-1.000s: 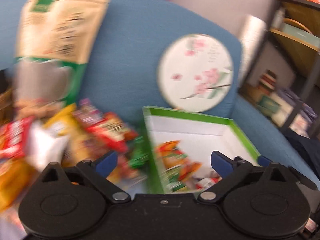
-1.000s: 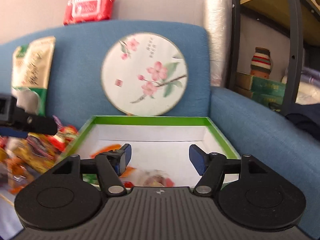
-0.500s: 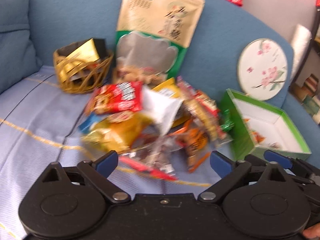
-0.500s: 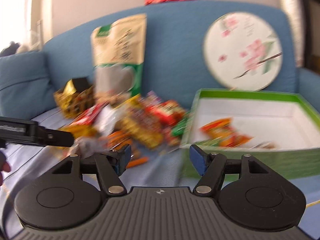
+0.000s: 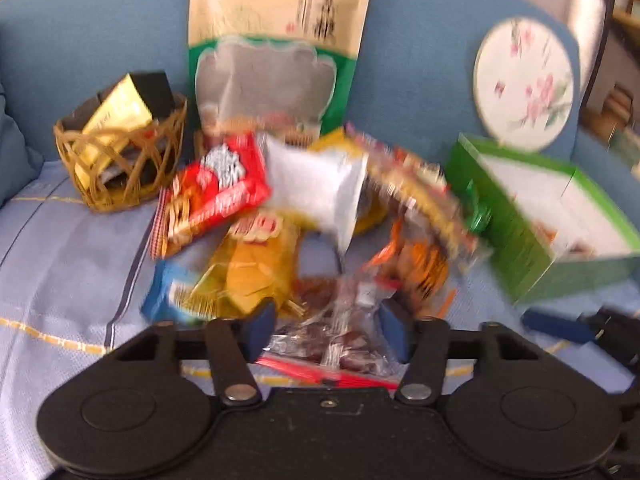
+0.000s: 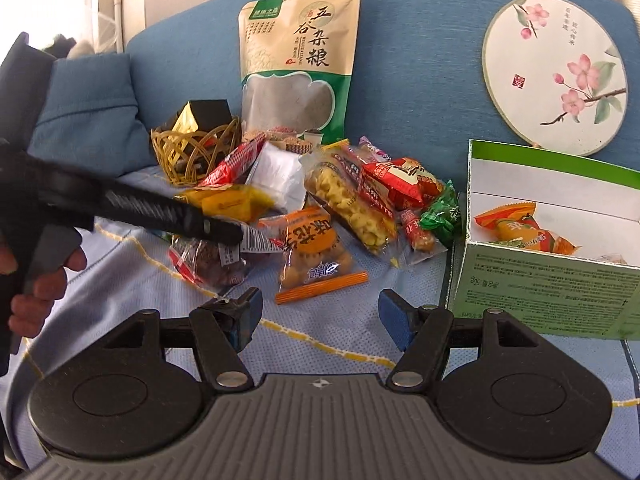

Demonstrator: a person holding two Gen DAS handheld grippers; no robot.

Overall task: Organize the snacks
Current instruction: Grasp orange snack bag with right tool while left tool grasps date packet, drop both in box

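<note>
Step in hand: picking from the snack pile on the sofa. Left gripper jaws are closing around a clear packet, not yet clamped. Right gripper jaws stand apart, empty. Next: clamp, then carry to the green box.

Blue sofa is being covered on its seat by a pale blue cloth with yellow lines. Round fan with pink blossom print is being propped against the backrest at right. Blue cushion is being rested in the left corner. Dark shelving is being seen blurred beyond the sofa's right end; contents cannot be told.
</note>
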